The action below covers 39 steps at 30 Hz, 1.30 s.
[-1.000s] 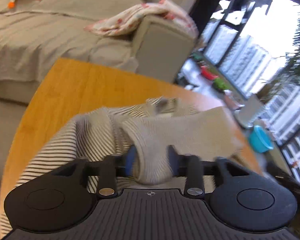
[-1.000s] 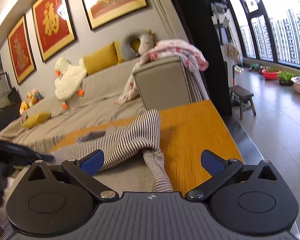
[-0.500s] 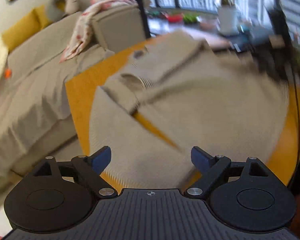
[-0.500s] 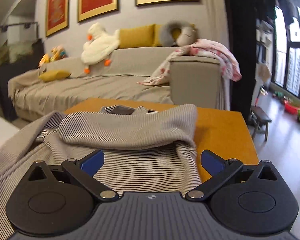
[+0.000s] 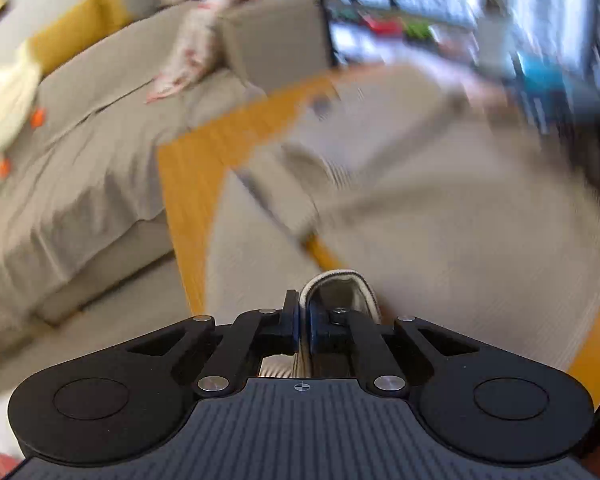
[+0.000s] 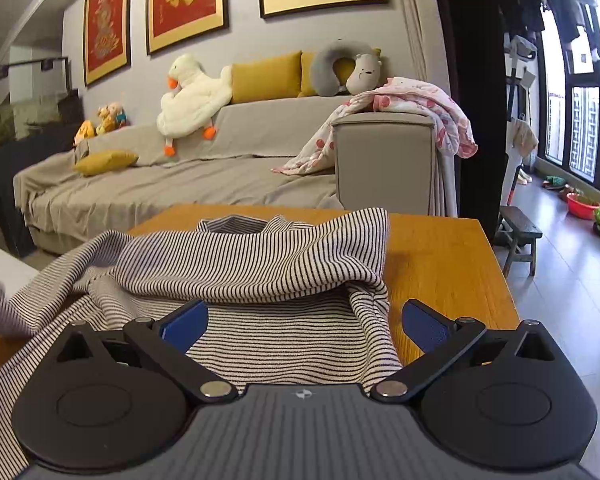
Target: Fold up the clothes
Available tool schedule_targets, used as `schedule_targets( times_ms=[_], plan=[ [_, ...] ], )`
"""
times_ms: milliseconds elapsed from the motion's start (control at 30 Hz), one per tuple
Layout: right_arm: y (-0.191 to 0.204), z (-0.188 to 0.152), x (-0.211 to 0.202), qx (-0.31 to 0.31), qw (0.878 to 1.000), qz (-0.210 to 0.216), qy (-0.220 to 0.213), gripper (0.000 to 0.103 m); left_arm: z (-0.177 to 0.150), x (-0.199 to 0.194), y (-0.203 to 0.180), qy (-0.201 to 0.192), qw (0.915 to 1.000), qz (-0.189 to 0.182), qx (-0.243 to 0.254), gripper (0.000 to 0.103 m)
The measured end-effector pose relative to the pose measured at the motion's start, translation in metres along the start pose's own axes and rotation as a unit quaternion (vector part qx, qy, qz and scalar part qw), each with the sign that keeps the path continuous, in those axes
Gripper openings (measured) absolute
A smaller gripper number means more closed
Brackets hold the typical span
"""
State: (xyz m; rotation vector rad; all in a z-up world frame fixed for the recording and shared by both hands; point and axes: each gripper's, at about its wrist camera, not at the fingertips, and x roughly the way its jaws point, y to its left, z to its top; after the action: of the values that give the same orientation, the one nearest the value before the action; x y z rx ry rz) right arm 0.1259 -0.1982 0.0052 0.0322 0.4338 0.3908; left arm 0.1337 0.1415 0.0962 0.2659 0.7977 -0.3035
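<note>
A black-and-white striped shirt [image 6: 260, 268] lies rumpled across the orange wooden table [image 6: 440, 264], one part folded over itself near the collar. My right gripper [image 6: 304, 324] hovers open just above the shirt's near part, nothing between its blue pads. In the blurred left wrist view the same shirt [image 5: 440, 220] spreads over the table [image 5: 192, 168]. My left gripper [image 5: 304, 320] is shut on a hem or cuff of the shirt, which loops up past the fingertips.
A grey sofa [image 6: 204, 184] stands right behind the table, with a plush duck [image 6: 192, 96], yellow cushions and a pink blanket [image 6: 416, 116] over its armrest. A small wooden stool [image 6: 518, 236] and plant pots [image 6: 584, 206] stand on the floor to the right, by the windows.
My left gripper let go of a bunched fold, opened and swung over the shirt, and has now shut on its edge. My right gripper stayed open while its view swung to face the sofa.
</note>
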Motion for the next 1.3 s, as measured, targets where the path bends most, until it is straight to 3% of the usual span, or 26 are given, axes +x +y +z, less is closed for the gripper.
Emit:
schedule_targets(
  times_ms=[67,267,400,567,600,700,767,967,1033,1133,1200,1300],
  plan=[
    [-0.006,-0.001,-0.002,0.02,1.0,0.004,-0.006,0.103,0.033,-0.009,0.01,-0.033,0.9982,-0.018,-0.046,0.006],
    [-0.025,-0.003,-0.007,0.078,0.997,0.014,-0.023,0.103,0.138,0.0,-0.009,-0.117,0.9854,-0.086,-0.089,0.005],
    [-0.038,-0.005,-0.009,0.118,0.992,0.019,-0.03,0.103,0.193,0.034,-0.048,-0.139,0.9794,-0.128,-0.071,0.005],
    [-0.049,-0.008,-0.008,0.148,0.988,0.028,-0.03,0.103,0.216,0.082,-0.092,-0.126,0.969,-0.192,-0.091,0.01],
    [-0.05,-0.008,-0.007,0.151,0.988,0.029,-0.029,0.103,0.214,0.09,-0.095,-0.121,0.9673,-0.2,-0.099,0.012],
    [-0.053,-0.008,-0.001,0.156,0.987,0.037,-0.01,0.103,0.204,0.102,-0.092,-0.111,0.9632,-0.211,-0.123,0.033],
    [-0.054,-0.008,0.003,0.161,0.986,0.043,0.002,0.103,0.192,0.098,-0.083,-0.112,0.9625,-0.21,-0.131,0.051],
    [-0.058,-0.008,0.007,0.173,0.984,0.051,0.014,0.103,0.131,0.085,-0.053,-0.121,0.9674,-0.168,-0.147,0.078],
    [-0.059,-0.009,0.011,0.181,0.982,0.055,0.026,0.103,0.099,0.089,-0.049,-0.116,0.9668,-0.161,-0.161,0.082],
    [-0.065,-0.014,0.02,0.228,0.967,0.092,0.06,0.103,0.054,0.1,-0.05,-0.121,0.9682,-0.124,-0.18,0.093],
    [-0.066,-0.015,0.024,0.246,0.96,0.111,0.076,0.103,0.028,0.107,-0.051,-0.13,0.9692,-0.09,-0.189,0.095],
    [-0.058,-0.012,0.027,0.234,0.959,0.125,0.096,0.103,-0.003,0.114,-0.053,-0.148,0.9698,-0.049,-0.187,0.096]
  ],
)
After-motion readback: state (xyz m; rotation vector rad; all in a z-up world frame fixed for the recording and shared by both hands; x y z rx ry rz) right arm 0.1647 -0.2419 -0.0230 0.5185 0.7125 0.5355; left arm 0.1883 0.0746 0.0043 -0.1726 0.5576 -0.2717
